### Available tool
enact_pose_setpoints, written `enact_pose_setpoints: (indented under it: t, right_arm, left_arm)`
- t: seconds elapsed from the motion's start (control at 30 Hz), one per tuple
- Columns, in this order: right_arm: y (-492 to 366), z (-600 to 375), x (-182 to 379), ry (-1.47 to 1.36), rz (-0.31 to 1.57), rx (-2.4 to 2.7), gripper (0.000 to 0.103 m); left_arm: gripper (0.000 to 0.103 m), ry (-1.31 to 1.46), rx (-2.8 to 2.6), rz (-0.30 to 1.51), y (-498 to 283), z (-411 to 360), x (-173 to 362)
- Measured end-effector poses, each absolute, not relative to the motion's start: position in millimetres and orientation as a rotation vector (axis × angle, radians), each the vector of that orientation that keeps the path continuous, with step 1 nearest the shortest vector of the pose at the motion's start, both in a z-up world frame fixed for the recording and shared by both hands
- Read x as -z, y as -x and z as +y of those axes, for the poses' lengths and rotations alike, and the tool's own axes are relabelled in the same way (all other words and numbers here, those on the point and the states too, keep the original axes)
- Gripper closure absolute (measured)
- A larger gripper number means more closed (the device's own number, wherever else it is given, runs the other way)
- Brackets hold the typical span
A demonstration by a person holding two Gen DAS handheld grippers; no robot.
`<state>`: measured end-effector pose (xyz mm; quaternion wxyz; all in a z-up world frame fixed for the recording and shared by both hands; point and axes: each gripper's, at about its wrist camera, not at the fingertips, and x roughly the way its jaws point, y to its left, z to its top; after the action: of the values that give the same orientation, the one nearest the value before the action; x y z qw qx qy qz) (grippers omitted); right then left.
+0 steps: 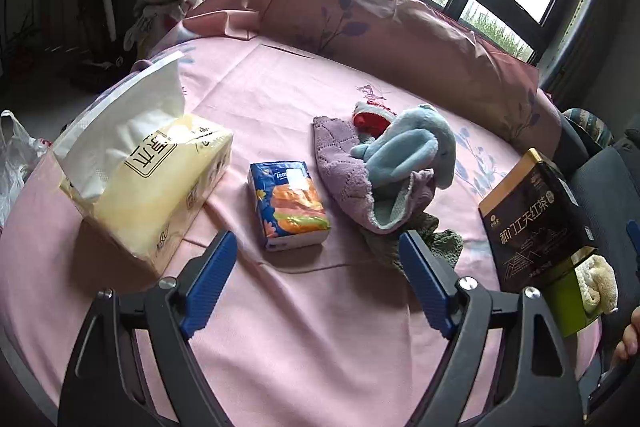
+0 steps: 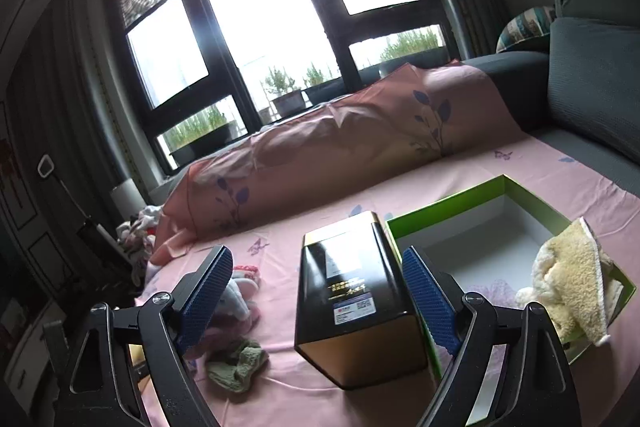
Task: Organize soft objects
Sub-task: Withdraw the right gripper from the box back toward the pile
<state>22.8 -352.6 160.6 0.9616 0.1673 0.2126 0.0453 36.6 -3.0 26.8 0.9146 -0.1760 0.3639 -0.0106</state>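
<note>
A blue plush toy (image 1: pixel 412 151) lies on a purple cloth (image 1: pixel 344 163) with a red and white soft item (image 1: pixel 370 117) behind it and a grey-green knitted cloth (image 1: pixel 430 241) in front. My left gripper (image 1: pixel 318 263) is open and empty, just short of a small tissue pack (image 1: pixel 288 203). A green open box (image 2: pixel 496 211) holds a cream towel (image 2: pixel 572 283) draped over its rim. My right gripper (image 2: pixel 318 291) is open and empty around a black tea tin (image 2: pixel 356 303) without touching it. The knitted cloth (image 2: pixel 236 363) lies at lower left.
A large yellow tissue pack (image 1: pixel 148 187) stands at the left on the pink sheet (image 1: pixel 304 327). A long pink pillow (image 1: pixel 384 23) lies along the far edge. The black tea tin (image 1: pixel 536 219) and green box (image 1: pixel 568 303) stand at the right. A grey sofa (image 2: pixel 592 83) is behind.
</note>
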Motion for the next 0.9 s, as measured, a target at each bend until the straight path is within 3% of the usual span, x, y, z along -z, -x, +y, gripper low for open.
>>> enact_pose_setpoints:
  t: [0.9]
  right_arm:
    - [-32.3,-296.8,-146.8,-0.292,0.526,-0.186,0.015]
  left_arm:
    - [0.020,0.513,-0.007,0.746,-35.8,28.1,-26.1]
